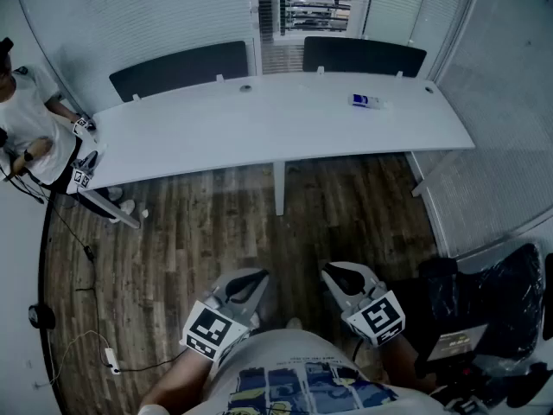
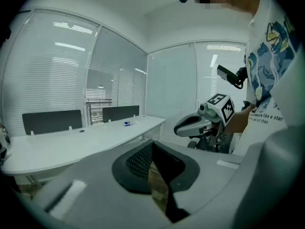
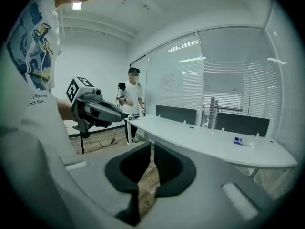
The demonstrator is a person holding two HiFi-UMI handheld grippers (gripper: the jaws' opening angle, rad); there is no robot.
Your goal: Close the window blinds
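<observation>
The left claw (image 2: 151, 146) is shown with its two grey, rounded jaws brought together. The dark ribbed pads meet at the tips, nothing is held between them, and only a thin wedge of floor is seen below the pads. The right claw (image 3: 152, 146) is shown likewise, its jaws closed to a narrow slit and empty.

In the head view both claws are held low and side by side, close to the wearer's printed shirt (image 1: 294, 387) and tilted slightly downward. Each carries a cube (image 1: 207, 331) with black-and-white square markers. Beneath them a floor (image 1: 216, 223) of dark, grained wooden planks is laid.

Beyond it stands a long white table (image 1: 259, 132) with a smooth matt top and a curved front edge. Two dark rectangular panels (image 1: 177, 69) are fixed upright along its far edge, and a small blue-and-white item (image 1: 365, 101) is left near its right end.

The window blinds (image 1: 138, 15), made of thin pale horizontal slats, are hung on the glass walls behind the table. They are well apart from both claws, with the table between. In the narrow middle section the slats are turned open, so that darker things beyond are seen through them. The sections to either side are seen as flat, pale sheets. A second person (image 1: 30, 132) in a white shirt is seen at the table's left end.
</observation>
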